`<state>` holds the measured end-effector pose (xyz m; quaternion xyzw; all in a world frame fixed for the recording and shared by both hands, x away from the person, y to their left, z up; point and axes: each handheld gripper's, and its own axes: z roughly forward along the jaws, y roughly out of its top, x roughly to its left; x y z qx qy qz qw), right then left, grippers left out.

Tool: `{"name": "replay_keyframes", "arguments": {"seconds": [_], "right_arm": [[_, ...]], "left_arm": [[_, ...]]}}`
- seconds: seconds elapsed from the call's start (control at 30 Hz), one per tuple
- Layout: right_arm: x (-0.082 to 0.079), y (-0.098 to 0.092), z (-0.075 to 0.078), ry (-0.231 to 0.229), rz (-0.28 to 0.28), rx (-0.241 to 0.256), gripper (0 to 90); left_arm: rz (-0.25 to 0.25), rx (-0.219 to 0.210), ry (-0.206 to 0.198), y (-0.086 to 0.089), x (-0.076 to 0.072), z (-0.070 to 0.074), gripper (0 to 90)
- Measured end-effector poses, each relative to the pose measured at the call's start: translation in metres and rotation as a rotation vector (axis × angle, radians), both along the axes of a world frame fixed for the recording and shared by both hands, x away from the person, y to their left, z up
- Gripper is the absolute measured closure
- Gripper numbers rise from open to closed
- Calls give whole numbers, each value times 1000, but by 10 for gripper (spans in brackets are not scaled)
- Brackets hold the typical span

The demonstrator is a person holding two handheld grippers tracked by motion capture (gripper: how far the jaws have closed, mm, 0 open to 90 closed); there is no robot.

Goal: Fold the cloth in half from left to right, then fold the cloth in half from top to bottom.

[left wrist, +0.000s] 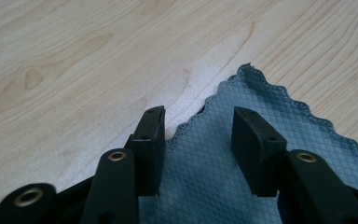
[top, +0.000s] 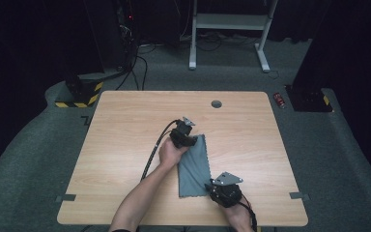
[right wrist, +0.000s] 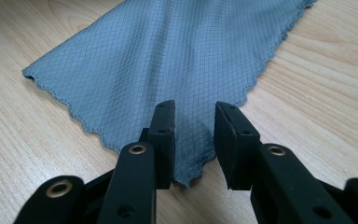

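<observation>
A grey microfibre cloth (top: 193, 166) is seen lying flat near the middle of the wooden table (top: 125, 145), slightly toward the near edge. It appears already folded into a narrow strip, though the layers cannot be told apart for certain. Its long axis runs from near to far, leaning a little to the right at the far end.

The left gripper (top: 187, 138) is placed at the far end of the cloth. In the left gripper view its jaws are spread apart, the cloth's scalloped far edge (left wrist: 261, 84) lying beneath and between them; nothing is pinched. The right gripper (top: 221, 189) is held at the near right corner. In the right gripper view its jaws also stand parted, straddling the pointed corner (right wrist: 191, 175) of the cloth, and nothing is clamped.

The work is judged to be partway along: both ends are addressed, but no grasp has been made. What is left is judged to be closing on both ends and either another fold or a straightening.
</observation>
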<state>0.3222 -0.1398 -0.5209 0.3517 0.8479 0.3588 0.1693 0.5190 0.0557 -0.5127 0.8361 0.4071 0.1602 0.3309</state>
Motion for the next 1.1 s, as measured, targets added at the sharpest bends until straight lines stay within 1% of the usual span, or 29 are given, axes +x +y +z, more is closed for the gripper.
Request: {"name": "replay_keyframes", "arguments": {"seconds": [0.03,0.07,0.1,0.17,0.23,0.27,0.33,0.4,0.5,0.57,0.6,0.67,0.7,0.73,0.77,0.83,0.87,0.93,1.0,1.03,1.1], "right_arm": [[0,0,0,-1,0,2,685],[0,-1,0,-5,4,3,684],[0,-1,-1,-5,6,5,685],[1,-2,-1,5,4,14,684],[1,-2,-1,5,7,14,684],[1,-2,-1,5,8,15,684],[1,-3,-1,5,8,20,683],[1,-3,-1,4,10,19,683],[1,-3,-1,5,9,21,683],[1,-3,-2,6,6,25,683],[1,-3,-2,1,8,26,683],[0,-3,-2,1,6,29,683],[0,-3,-2,1,7,27,683],[0,-3,-2,-2,10,24,683],[0,-3,-2,3,7,22,683],[1,-3,-1,6,9,21,682],[1,-3,-1,3,13,21,682],[1,-3,-2,4,13,22,681],[1,-3,-1,4,12,22,681],[1,-3,-2,5,11,23,681],[1,-4,-2,-2,13,25,681]], "left_arm": [[7,1,-1,1,1,0,542],[16,-10,12,2,1,0,533],[20,-15,15,3,2,0,531],[32,-13,34,8,3,2,531],[41,-28,38,12,3,4,524],[50,-55,42,15,1,7,517],[54,-84,32,22,-5,13,512],[49,-84,19,26,-13,19,499],[41,-68,17,34,-29,25,451],[31,-68,21,41,-42,27,434],[32,-68,25,46,-51,28,427],[34,-83,48,52,-66,25,420],[31,-77,54,55,-72,24,409],[31,-86,71,58,-81,22,403],[30,-90,76,60,-87,21,400],[38,-94,89,65,-104,16,397],[40,-89,85,67,-108,16,385],[47,-92,79,67,-115,14,385],[53,-104,77,67,-124,11,378],[54,-110,76,66,-128,9,376],[52,-104,72,63,-132,6,366]]}}
